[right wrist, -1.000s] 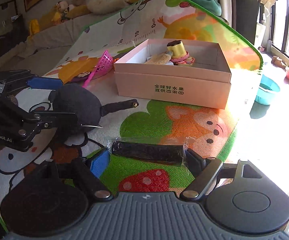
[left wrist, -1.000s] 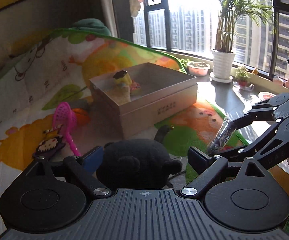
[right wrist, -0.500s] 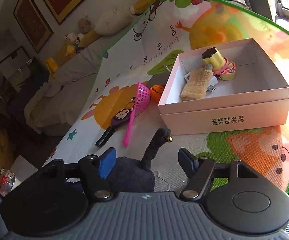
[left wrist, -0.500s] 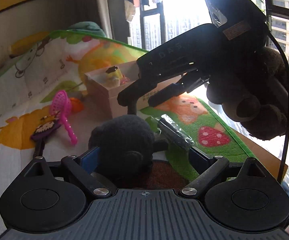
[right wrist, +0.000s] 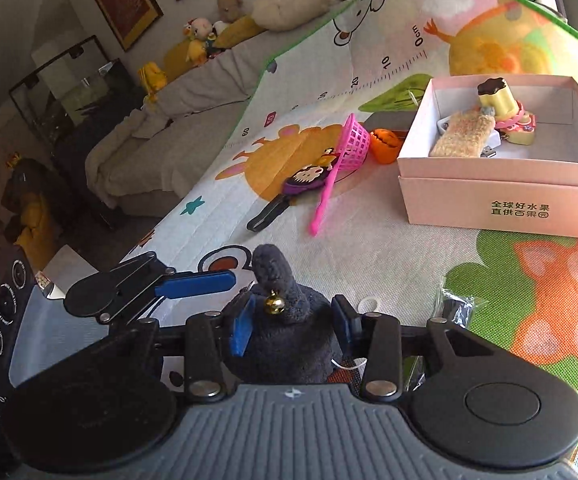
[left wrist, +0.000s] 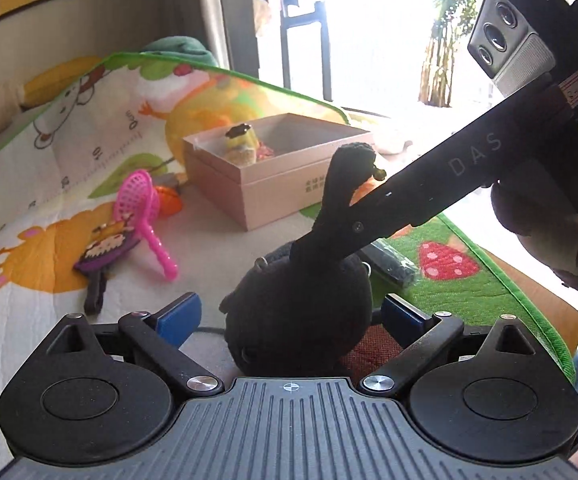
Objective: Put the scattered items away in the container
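Each camera sits on a gripper, low and close to the play mat (left wrist: 49,216), looking forward and a bit down. The left one faces the bright window. The right one faces the sofa (right wrist: 161,152). Both see the black plush toy (left wrist: 301,312) up close and the pink box (right wrist: 505,200) farther off.

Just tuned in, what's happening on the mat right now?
Both grippers are on the black plush toy with a small gold bell on the cartoon play mat. The right gripper has just been closing its jaws, now pressed on the toy's sides. The left gripper is open around it, jaws just widening. The pink cardboard box already holds a few small items; a pink plastic scoop lies outside.
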The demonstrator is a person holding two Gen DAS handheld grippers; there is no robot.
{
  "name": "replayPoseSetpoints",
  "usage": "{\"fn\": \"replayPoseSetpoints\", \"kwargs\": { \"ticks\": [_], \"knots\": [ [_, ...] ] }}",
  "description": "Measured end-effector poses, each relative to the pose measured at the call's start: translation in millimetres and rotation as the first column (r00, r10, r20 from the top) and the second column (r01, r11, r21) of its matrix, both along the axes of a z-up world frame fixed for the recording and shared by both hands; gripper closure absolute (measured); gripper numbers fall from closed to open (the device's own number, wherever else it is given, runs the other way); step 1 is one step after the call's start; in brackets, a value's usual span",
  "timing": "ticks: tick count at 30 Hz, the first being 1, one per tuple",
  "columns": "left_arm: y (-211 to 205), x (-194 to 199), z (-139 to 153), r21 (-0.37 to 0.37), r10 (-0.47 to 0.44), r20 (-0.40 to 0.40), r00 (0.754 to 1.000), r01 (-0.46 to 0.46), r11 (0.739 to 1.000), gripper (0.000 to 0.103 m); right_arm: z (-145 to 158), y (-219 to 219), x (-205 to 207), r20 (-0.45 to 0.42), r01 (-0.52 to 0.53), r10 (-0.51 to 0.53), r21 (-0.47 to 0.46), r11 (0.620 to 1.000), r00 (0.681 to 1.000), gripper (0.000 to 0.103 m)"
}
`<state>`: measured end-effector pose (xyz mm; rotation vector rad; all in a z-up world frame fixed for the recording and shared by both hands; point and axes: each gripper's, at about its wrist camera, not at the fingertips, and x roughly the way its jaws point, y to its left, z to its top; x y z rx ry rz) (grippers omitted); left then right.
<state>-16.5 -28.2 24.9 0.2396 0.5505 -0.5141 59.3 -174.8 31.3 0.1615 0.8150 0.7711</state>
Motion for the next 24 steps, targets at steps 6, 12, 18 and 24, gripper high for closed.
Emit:
{"fn": "replayPoseSetpoints", "kwargs": {
  "ticks": [6,12,18,24],
  "knots": [
    [-24,11,-17,0.023,-0.029,-0.008,1.000,0.029,0.999,0.015,9,-14,-22,0.097,0.050,-0.046,-0.048,0.998,0.994,0.043],
    [-21,4,-15,0.013,0.012,-0.018,1.000,-0.012,1.000,0.022,6,-45,-48,0.263,0.200,-0.149,-0.180,0.963,0.953,0.018],
    [-1,-4,-6,-0.011,0.088,-0.024,0.996,-0.088,0.996,0.021,-30,-43,-53,0.216,0.185,-0.125,-0.283,0.941,0.968,0.018],
    [7,-7,-6,-0.035,0.144,-0.052,0.988,-0.146,0.989,0.021,-41,-31,-51,0.369,0.284,-0.110,-0.461,0.841,0.923,0.018]
  ]
}}
